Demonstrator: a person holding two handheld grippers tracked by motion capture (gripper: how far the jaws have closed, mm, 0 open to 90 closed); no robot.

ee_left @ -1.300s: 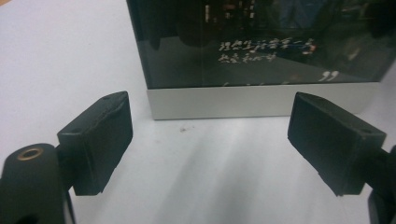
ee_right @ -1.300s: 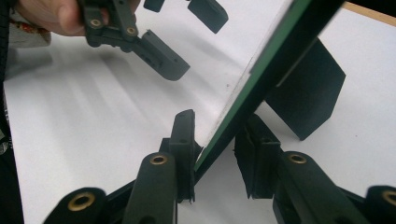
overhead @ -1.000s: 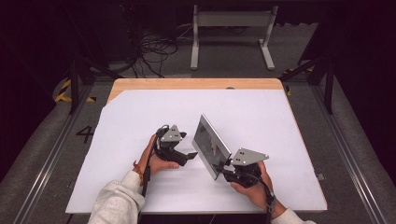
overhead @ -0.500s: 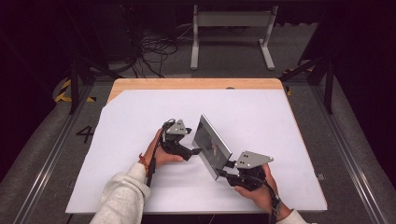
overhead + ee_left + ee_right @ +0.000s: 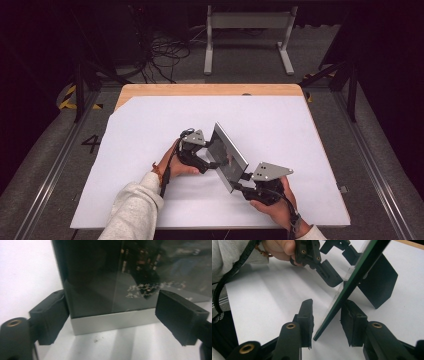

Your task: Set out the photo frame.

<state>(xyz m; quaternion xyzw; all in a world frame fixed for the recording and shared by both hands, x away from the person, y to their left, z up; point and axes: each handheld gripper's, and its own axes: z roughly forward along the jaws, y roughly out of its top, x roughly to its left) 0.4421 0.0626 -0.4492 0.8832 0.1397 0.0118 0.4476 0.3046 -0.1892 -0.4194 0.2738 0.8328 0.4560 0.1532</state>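
Upright on the white table (image 5: 150, 130), picture frame (image 5: 227, 155) between slackened right claw (image 5: 325, 322) – just been opening – and spread left claw (image 5: 110, 315); could topple, propped on its rear stand alone.

Hard to read from here

My left gripper view cuts off the top and right of the picture frame (image 5: 130, 277), its dark glass showing only blurred reflections; in the high view, I can't tell whether the right gripper (image 5: 243, 181) touches it.
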